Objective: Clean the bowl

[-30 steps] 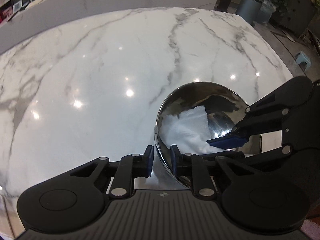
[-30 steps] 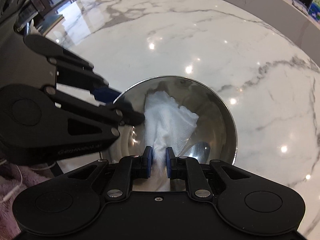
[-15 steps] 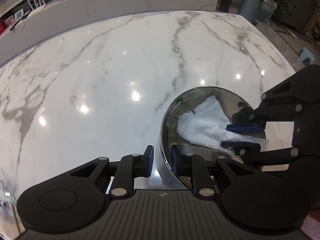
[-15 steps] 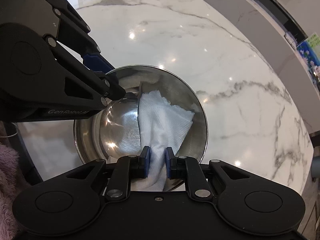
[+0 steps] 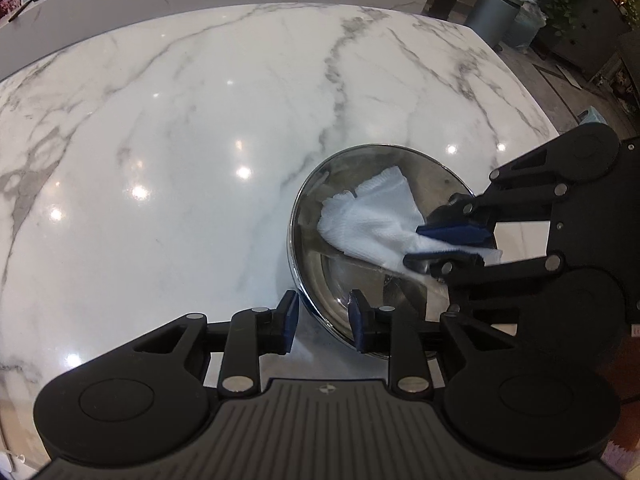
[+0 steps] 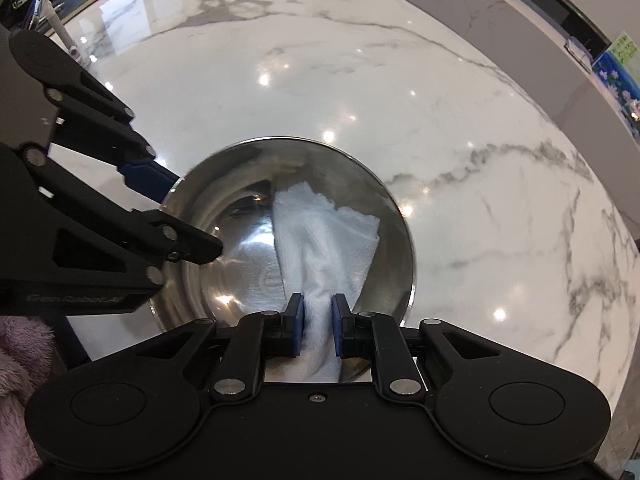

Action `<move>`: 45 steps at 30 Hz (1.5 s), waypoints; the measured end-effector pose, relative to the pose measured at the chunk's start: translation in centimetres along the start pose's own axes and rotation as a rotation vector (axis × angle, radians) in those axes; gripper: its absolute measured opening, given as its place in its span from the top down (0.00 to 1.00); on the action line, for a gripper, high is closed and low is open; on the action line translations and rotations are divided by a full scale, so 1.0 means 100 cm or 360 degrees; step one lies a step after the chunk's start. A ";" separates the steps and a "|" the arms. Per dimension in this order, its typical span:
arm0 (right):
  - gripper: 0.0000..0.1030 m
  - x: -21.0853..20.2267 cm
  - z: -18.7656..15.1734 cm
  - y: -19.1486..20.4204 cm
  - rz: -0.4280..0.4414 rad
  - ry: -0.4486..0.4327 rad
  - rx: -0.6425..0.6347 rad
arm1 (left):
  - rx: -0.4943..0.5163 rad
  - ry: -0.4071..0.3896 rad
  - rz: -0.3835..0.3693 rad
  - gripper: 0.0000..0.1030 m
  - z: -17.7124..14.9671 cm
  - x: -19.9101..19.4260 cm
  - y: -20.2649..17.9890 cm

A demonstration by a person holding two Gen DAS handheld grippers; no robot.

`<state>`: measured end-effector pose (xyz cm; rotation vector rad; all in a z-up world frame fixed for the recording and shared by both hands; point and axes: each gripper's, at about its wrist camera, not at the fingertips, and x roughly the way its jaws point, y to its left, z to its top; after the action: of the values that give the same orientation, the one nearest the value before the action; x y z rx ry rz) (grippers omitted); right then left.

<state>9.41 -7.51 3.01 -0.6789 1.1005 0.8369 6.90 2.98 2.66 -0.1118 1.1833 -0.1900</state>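
A shiny steel bowl (image 5: 320,200) rests on the white marble table (image 5: 180,140). My left gripper (image 5: 323,322) is shut on the bowl's near rim, one finger inside and one outside. My right gripper (image 6: 318,326) is shut on a white cloth (image 6: 320,240) that lies spread against the inside of the bowl (image 6: 236,248). In the left wrist view the right gripper (image 5: 448,246) reaches in from the right, with the cloth (image 5: 368,216) fanning out to the far wall. In the right wrist view the left gripper (image 6: 180,216) holds the rim at the left.
The marble top stretches wide to the left and far side. A grey bin (image 5: 496,12) and plants stand on the floor beyond the table's far right corner. Pink fluffy fabric (image 6: 16,352) shows at the left edge of the right wrist view.
The cloth has swept from the bowl's near left wall toward its far right side, pulled by the right gripper. The left gripper has stayed on the rim.
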 end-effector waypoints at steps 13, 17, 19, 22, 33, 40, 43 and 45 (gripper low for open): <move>0.88 -0.001 0.000 0.005 0.0295 -0.0008 0.0089 | 0.0065 -0.0013 0.0059 0.80 0.004 0.004 -0.002; 0.88 -0.002 0.000 0.009 0.0197 0.0019 0.0020 | 0.0098 -0.0020 0.0090 0.80 0.004 0.003 0.001; 0.88 -0.002 0.000 0.009 0.0171 0.0027 0.0009 | 0.0110 -0.0029 0.0120 0.80 0.005 0.003 0.002; 0.88 -0.003 -0.003 0.005 0.0124 0.0033 0.0027 | 0.0108 -0.0043 0.0139 0.78 0.008 0.003 0.004; 0.89 -0.003 -0.004 0.005 0.0003 0.0003 0.0115 | -0.0025 -0.0048 0.0037 0.74 0.014 -0.002 0.013; 0.89 -0.001 -0.002 -0.005 0.0019 0.0004 0.0128 | -0.0089 0.0050 -0.0106 0.68 -0.001 -0.002 0.014; 0.88 0.000 -0.002 -0.005 0.0024 0.0004 0.0127 | -0.0066 0.0061 -0.0139 0.69 -0.004 0.000 0.011; 0.87 0.000 -0.002 -0.006 0.0038 -0.0001 0.0138 | -0.0042 0.0044 -0.0117 0.70 -0.004 0.001 0.009</move>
<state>9.82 -8.01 3.01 -0.5943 1.1396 0.8051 6.64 3.81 2.29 -0.1764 1.2105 -0.2410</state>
